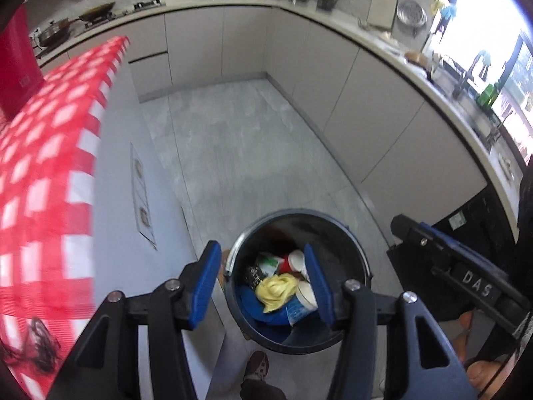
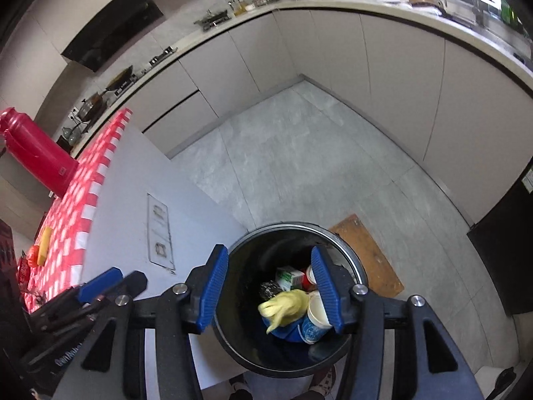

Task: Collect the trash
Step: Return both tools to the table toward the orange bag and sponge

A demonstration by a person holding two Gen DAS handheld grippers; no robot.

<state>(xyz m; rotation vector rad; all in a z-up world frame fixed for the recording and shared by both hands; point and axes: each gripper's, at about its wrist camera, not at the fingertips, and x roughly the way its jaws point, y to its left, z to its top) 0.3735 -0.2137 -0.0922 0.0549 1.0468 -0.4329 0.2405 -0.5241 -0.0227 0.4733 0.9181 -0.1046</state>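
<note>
A round black trash bin (image 1: 353, 253) (image 2: 290, 226) stands on the floor, right under both grippers. Inside it lie a crumpled yellow glove (image 1: 276, 288) (image 2: 284, 306), a blue-and-white paper cup (image 1: 301, 303) (image 2: 313, 320), a red cup (image 1: 293, 261) and a green-and-white carton (image 1: 268, 263) (image 2: 288, 276). My left gripper (image 1: 261, 260) hangs open above the bin's mouth with nothing between its blue pads. Beside it, my right gripper (image 2: 269, 260) is open over the bin too, and nothing is between its pads either. Each gripper shows at the edge of the other's view.
A table with a red-and-white checked cloth (image 1: 50, 166) (image 2: 96, 166) stands close on the left, bearing a red flask (image 2: 36, 156) and a yellow item (image 2: 45, 245). A brown mat (image 2: 366, 256) lies right of the bin. A person's shoe (image 1: 256, 365) is just behind it. Grey cabinets line the far walls.
</note>
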